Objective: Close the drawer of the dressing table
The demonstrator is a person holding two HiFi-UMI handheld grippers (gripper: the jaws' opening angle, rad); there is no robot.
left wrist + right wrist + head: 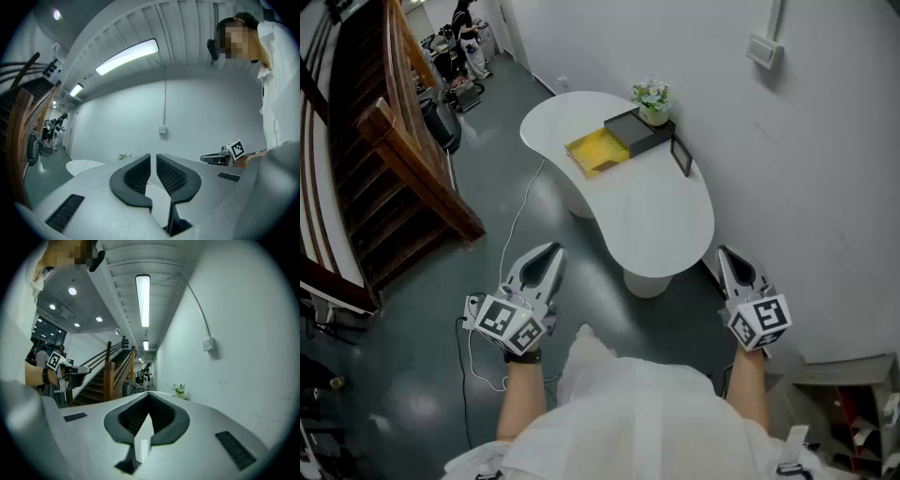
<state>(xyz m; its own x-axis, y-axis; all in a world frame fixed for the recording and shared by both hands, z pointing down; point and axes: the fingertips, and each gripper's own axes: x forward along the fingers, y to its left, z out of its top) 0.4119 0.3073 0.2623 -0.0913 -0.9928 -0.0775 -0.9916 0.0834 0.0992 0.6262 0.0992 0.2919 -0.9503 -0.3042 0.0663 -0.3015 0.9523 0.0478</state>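
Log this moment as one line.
drawer: open | left gripper: empty | right gripper: shut, empty | both short of dressing table

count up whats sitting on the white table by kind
dark box: 1
yellow drawer, pulled out of it: 1
potted plant: 1
dark frame: 1
total: 4
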